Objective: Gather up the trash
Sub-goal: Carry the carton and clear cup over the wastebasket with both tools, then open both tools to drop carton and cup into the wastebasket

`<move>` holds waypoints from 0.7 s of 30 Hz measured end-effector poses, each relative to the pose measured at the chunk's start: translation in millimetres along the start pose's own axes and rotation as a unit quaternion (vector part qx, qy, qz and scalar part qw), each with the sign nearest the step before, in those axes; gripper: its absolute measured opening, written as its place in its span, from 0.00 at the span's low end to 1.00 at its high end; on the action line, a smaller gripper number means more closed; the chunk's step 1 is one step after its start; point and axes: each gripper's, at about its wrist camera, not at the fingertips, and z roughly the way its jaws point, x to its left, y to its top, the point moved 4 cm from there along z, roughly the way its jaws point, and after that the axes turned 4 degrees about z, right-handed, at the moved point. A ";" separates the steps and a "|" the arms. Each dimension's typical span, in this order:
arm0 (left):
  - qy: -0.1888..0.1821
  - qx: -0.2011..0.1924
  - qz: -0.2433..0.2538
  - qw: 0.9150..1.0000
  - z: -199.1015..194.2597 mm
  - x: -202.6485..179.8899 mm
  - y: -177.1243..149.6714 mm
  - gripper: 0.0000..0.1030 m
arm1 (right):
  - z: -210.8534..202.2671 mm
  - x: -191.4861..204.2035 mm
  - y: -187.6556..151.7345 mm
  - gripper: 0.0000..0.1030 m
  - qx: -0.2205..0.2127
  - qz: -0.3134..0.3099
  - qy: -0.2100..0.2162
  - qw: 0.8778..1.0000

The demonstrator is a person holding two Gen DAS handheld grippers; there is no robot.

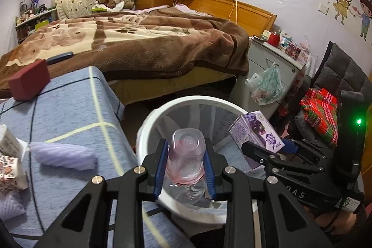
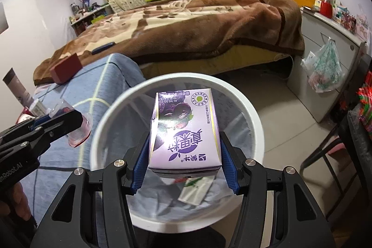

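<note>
My left gripper (image 1: 186, 162) is shut on a clear plastic cup (image 1: 186, 155) with a pink-stained rim, held over the near edge of the white trash bin (image 1: 148, 122). The cup also shows in the right wrist view (image 2: 79, 131), left of the bin rim (image 2: 253, 113). My right gripper (image 2: 184, 155) is shut on a purple milk carton (image 2: 184, 129) and holds it over the open bin. The carton also shows in the left wrist view (image 1: 255, 131), above the bin's right rim. A wrapper (image 2: 195, 189) lies inside the bin.
A blue-covered table (image 1: 69, 113) stands left of the bin, with a red box (image 1: 30, 80), a lilac crumpled tissue (image 1: 62, 155) and snack packets (image 1: 9, 166). A bed with a brown blanket (image 1: 144, 43) lies behind. A grey cabinet with a hanging plastic bag (image 1: 267, 85) and a chair (image 1: 337, 75) stand at right.
</note>
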 end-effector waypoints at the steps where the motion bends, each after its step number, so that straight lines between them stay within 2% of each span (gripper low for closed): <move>1: -0.001 0.003 0.002 1.000 3.2 -2.1 -0.4 0.30 | 2.4 -2.6 -0.5 0.55 0.004 0.000 -0.001 1.000; 5: -0.004 0.015 0.000 1.000 14.4 -6.9 -3.4 0.30 | 5.5 -14.2 -1.5 0.56 0.008 0.005 -0.017 1.000; 10: 0.000 0.024 -0.002 1.000 19.9 -6.7 -5.0 0.30 | 8.7 -22.2 -2.0 0.56 0.007 0.008 -0.016 1.000; 11: -0.001 0.023 -0.003 1.000 20.0 -6.7 -4.4 0.33 | 9.5 -22.6 -1.9 0.56 0.008 0.009 -0.019 1.000; 13: -0.006 0.023 -0.009 1.000 20.1 -4.9 -4.0 0.49 | 10.5 -23.6 -2.2 0.56 0.011 0.011 -0.025 1.000; 14: -0.010 0.021 -0.012 1.000 19.4 -4.0 -4.0 0.60 | 10.8 -24.3 -2.3 0.56 0.011 0.012 -0.024 1.000; 21: -0.012 0.016 -0.019 1.000 12.6 1.4 -4.5 0.62 | 8.5 -26.2 -4.1 0.57 0.009 0.013 -0.029 0.999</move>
